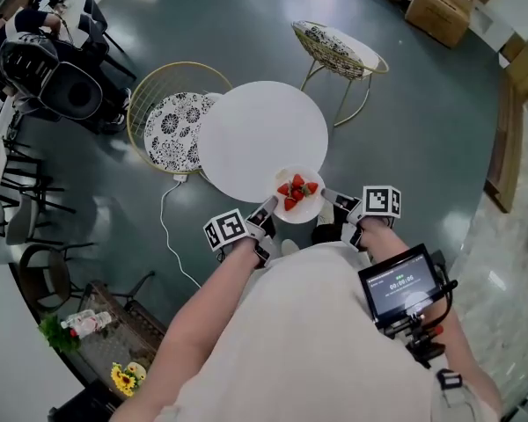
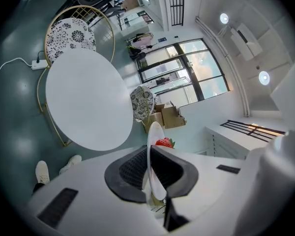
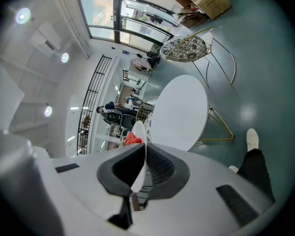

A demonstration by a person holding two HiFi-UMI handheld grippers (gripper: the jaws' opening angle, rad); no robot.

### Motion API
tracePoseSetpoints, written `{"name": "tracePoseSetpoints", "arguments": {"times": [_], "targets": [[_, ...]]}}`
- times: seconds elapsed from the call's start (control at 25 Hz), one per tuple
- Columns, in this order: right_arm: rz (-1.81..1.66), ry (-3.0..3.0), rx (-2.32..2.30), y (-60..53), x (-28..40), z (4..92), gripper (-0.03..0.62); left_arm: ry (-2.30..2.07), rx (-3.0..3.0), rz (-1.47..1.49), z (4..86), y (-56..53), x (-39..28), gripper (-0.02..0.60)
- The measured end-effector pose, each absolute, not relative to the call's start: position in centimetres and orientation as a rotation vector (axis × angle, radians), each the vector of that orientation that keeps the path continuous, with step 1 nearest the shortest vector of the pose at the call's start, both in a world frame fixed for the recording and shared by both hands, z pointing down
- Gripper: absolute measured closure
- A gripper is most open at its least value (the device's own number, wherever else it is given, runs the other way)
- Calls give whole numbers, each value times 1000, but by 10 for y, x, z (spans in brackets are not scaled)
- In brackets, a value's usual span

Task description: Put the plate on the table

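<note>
A small white plate holding several strawberries hangs at the near edge of the round white table, overlapping its rim. My left gripper is shut on the plate's left rim and my right gripper is shut on its right rim. In the left gripper view the plate shows edge-on between the jaws, a strawberry behind it and the table ahead. In the right gripper view the plate is also edge-on, with strawberries beside it and the table beyond.
A gold wire chair with a patterned cushion stands left of the table, another behind it. A white cable and power strip lie on the floor. Cardboard boxes sit far right. The person's shoes show below.
</note>
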State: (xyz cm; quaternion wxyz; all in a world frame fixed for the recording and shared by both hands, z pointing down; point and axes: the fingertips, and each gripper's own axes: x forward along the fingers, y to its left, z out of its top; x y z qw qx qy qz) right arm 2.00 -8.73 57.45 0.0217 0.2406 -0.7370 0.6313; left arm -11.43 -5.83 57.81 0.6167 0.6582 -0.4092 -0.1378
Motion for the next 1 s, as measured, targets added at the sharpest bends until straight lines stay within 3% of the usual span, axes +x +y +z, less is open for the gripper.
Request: {"name": "tracePoseSetpoints", "arguments": {"times": [1.0], "targets": [[1817,-2140,316,-264,-30,614,572,-1202,1309,-371,608,-193,-144,566]]}}
